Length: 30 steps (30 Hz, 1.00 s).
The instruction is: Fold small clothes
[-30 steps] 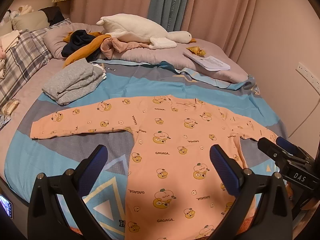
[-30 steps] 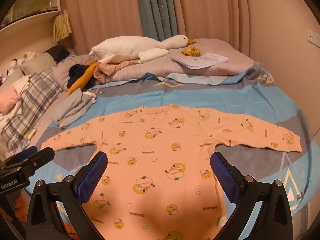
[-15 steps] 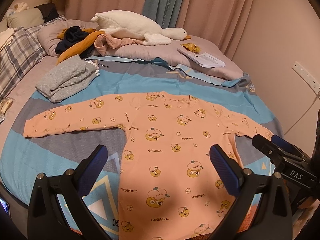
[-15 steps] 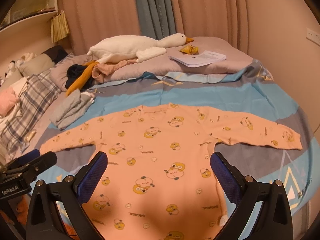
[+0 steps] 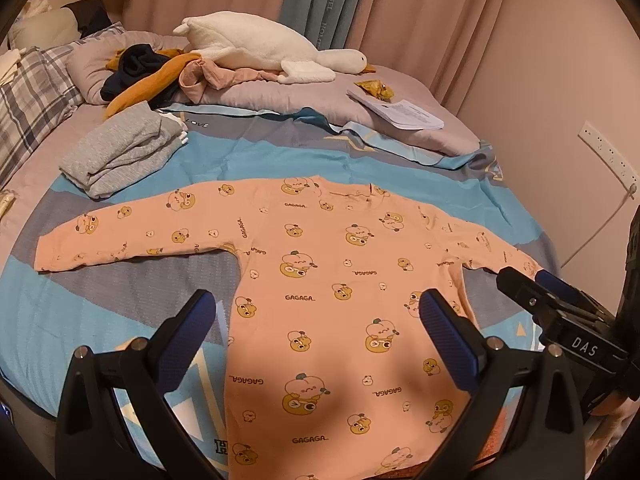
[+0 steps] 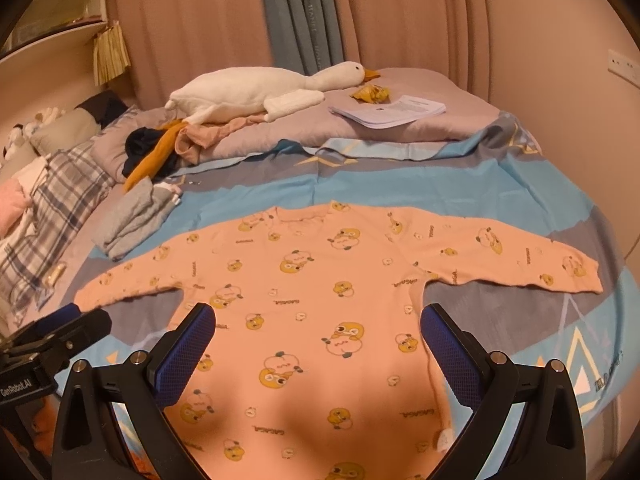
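Observation:
A peach long-sleeved child's top point(image 5: 320, 280) point(image 6: 320, 280) with yellow duck prints lies flat on the bed, both sleeves spread out sideways. My left gripper point(image 5: 318, 322) hovers open above its lower body, holding nothing. My right gripper point(image 6: 318, 326) is open too, above the same part of the top. In the left wrist view the right gripper point(image 5: 560, 312) shows at the right edge near the right sleeve end. In the right wrist view the left gripper point(image 6: 56, 340) appears at the left edge near the left sleeve end.
A folded grey garment point(image 5: 120, 152) lies left of the top. Behind it is a heap of clothes point(image 5: 160, 76), a white goose plush point(image 5: 272, 48), papers point(image 5: 404, 112) on a pillow, and a plaid blanket point(image 5: 28, 100). Curtains and a wall bound the bed.
Both grippers have drifted slightly over the top, so the scene shifts a little in each view. Both stay open and the top has not moved.

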Each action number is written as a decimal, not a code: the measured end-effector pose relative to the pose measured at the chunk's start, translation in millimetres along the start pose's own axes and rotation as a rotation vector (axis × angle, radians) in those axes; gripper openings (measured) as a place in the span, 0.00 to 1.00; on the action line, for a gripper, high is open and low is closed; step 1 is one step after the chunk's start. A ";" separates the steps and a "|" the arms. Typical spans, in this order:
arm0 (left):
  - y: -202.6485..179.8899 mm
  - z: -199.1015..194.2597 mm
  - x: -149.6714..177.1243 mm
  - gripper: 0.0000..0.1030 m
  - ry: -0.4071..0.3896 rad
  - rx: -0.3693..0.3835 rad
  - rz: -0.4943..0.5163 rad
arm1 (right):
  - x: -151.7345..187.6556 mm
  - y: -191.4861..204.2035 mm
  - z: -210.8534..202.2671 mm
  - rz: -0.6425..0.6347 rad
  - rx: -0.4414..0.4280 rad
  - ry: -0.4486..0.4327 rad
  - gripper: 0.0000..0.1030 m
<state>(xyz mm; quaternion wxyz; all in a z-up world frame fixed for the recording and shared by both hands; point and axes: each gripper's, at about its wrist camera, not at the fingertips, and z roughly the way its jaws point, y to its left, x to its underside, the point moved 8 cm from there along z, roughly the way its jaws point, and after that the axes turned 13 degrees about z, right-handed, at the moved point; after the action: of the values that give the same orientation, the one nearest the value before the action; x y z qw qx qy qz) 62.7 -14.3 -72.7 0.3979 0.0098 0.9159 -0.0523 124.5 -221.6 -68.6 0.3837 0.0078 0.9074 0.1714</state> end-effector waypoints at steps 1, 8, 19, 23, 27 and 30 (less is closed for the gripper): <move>-0.4 0.9 -0.2 0.99 0.002 0.000 0.002 | -0.2 -0.5 0.2 0.003 0.001 0.000 0.99; -3.1 6.9 1.8 0.99 0.018 0.012 0.005 | -2.2 -5.9 2.5 0.022 0.007 0.001 0.99; -4.5 17.2 6.9 0.99 0.049 0.026 0.002 | -3.4 -14.3 6.0 0.049 0.018 0.004 0.99; -6.0 21.7 8.9 0.98 0.064 0.034 0.000 | -3.1 -17.1 7.5 0.060 0.022 0.006 0.99; -7.5 29.3 11.4 0.98 0.083 0.039 0.001 | -3.4 -19.4 10.2 0.062 0.020 0.014 0.93; -8.4 37.0 15.0 0.98 0.105 0.040 0.005 | -4.5 -23.3 11.8 0.070 0.028 0.013 0.93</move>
<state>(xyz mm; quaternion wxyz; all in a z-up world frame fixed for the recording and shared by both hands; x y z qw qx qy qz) 78.9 -26.9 -108.1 0.3491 0.0228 0.9342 -0.0692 138.7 -240.6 -80.5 0.3712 0.0440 0.9113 0.1723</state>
